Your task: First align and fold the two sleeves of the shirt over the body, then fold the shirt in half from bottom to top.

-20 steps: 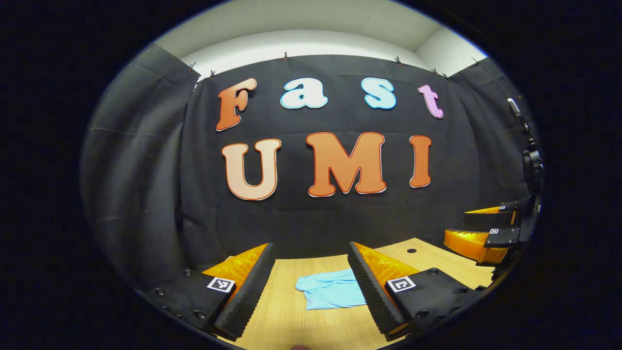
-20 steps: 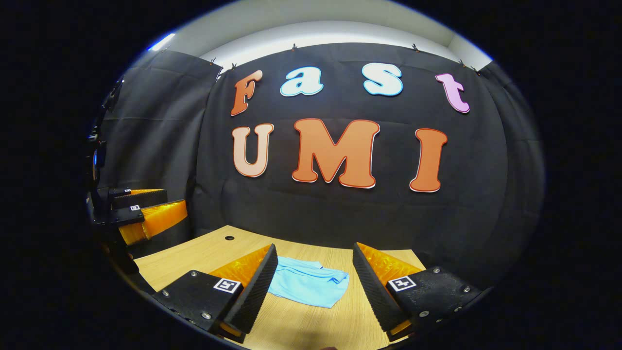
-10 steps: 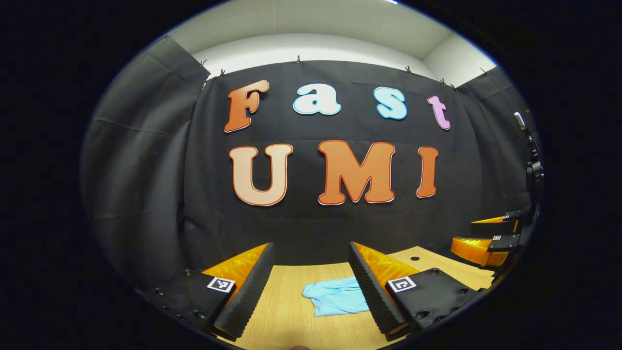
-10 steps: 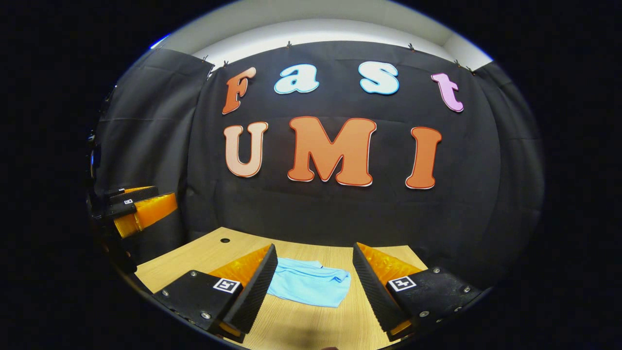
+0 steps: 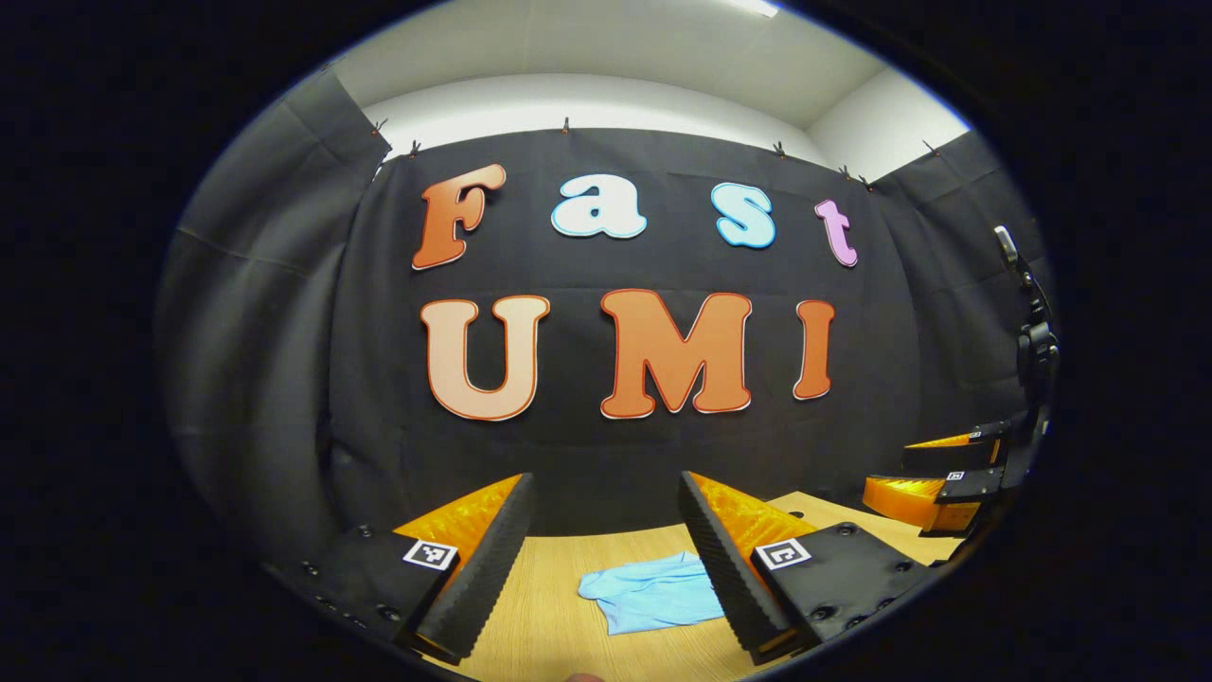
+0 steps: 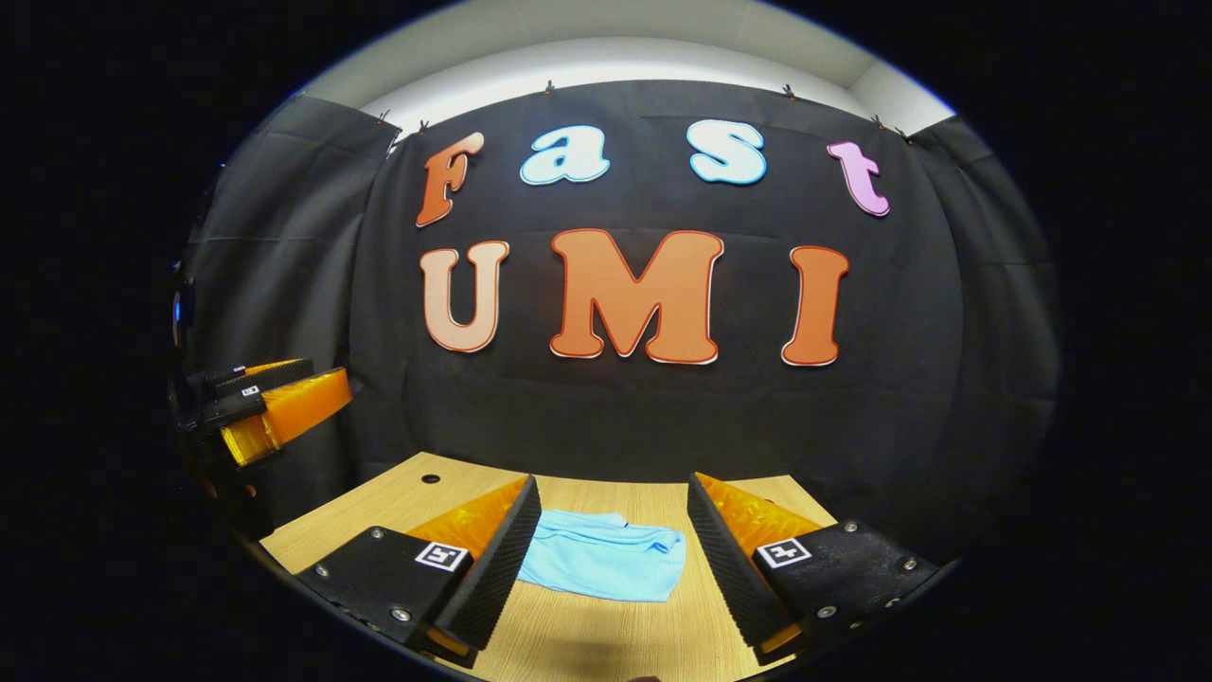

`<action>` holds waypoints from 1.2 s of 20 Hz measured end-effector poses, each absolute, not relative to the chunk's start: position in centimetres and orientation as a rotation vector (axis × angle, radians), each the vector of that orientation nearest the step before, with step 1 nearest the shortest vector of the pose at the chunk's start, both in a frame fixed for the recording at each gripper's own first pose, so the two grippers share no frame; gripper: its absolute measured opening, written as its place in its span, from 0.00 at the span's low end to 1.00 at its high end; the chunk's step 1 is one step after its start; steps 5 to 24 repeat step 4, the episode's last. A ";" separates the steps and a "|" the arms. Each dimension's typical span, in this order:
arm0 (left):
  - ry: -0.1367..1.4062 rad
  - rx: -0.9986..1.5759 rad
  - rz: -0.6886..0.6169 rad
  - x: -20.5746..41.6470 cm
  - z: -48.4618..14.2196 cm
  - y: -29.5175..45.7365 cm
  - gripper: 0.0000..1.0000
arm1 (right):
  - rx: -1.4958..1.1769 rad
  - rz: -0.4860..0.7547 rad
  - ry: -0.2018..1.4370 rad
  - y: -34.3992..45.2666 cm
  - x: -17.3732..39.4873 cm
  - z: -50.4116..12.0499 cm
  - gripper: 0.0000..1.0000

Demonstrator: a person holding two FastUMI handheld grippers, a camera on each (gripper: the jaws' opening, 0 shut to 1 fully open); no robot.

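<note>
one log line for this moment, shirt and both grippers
light blue folded shirt: lying on wooden table | left gripper: open, above table, empty | right gripper: open, above table, empty

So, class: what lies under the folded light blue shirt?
The folded light blue shirt lies flat on the light wooden table, whose bare grain shows around it. The patch of wood beneath the cloth is covered, so anything there cannot be seen.

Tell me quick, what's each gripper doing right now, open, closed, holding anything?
Left gripper: open, holding nothing, above the folded light blue shirt.
Right gripper: open, holding nothing, above the wooden table.
</note>
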State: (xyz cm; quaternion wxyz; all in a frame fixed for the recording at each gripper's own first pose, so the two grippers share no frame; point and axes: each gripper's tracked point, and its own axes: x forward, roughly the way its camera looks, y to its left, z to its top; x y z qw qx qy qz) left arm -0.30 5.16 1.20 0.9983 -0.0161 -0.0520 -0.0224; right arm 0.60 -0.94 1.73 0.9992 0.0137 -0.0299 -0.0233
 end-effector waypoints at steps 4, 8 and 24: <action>-0.117 -0.025 -0.070 0.2 1.3 4.7 0.98 | 0.011 -0.068 -0.073 -0.9 0.3 2.4 0.95; -0.117 -0.025 -0.070 0.2 1.3 4.7 0.98 | 0.011 -0.068 -0.073 -0.9 0.3 2.4 0.95; -0.117 -0.025 -0.070 0.2 1.3 4.7 0.98 | 0.011 -0.068 -0.073 -0.9 0.3 2.4 0.95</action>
